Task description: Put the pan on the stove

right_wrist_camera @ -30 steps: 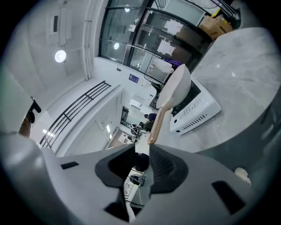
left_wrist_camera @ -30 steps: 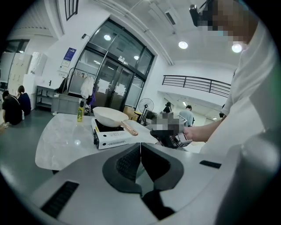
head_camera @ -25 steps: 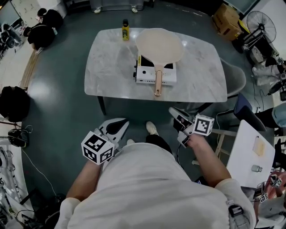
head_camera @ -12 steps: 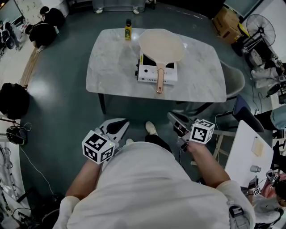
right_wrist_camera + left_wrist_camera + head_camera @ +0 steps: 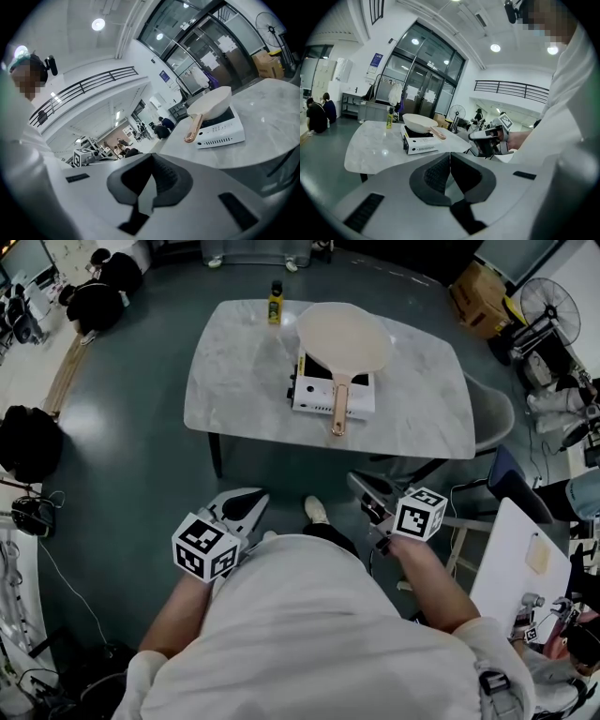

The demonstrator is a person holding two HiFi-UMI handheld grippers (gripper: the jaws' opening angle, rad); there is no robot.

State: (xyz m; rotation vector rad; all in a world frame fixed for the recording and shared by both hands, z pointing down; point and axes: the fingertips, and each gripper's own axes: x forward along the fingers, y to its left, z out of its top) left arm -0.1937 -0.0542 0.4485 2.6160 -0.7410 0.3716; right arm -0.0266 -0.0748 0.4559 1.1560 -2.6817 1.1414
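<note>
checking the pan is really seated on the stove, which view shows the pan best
The head view: it looks down on the whole pan, sitting on the stove, with its handle toward the camera. The left gripper view shows it small and side-on; the right gripper view shows it side-on, handle nearest.

Open grey floor [image 5: 272, 470] lies between the marble table [image 5: 234, 390] and the left gripper [image 5: 251, 498] and right gripper [image 5: 361, 486], both held low by the person's torso, well apart from the table's near edge. On the table, the portable stove [image 5: 314, 401] carrying the pan [image 5: 344, 334] stands right of centre, and the pan's handle [image 5: 339, 407] juts toward the near edge. Bare marble spreads to either side of the stove. A yellow bottle [image 5: 276, 304] stands at the far edge. A chair [image 5: 495, 409] crowds the table's right end.
</note>
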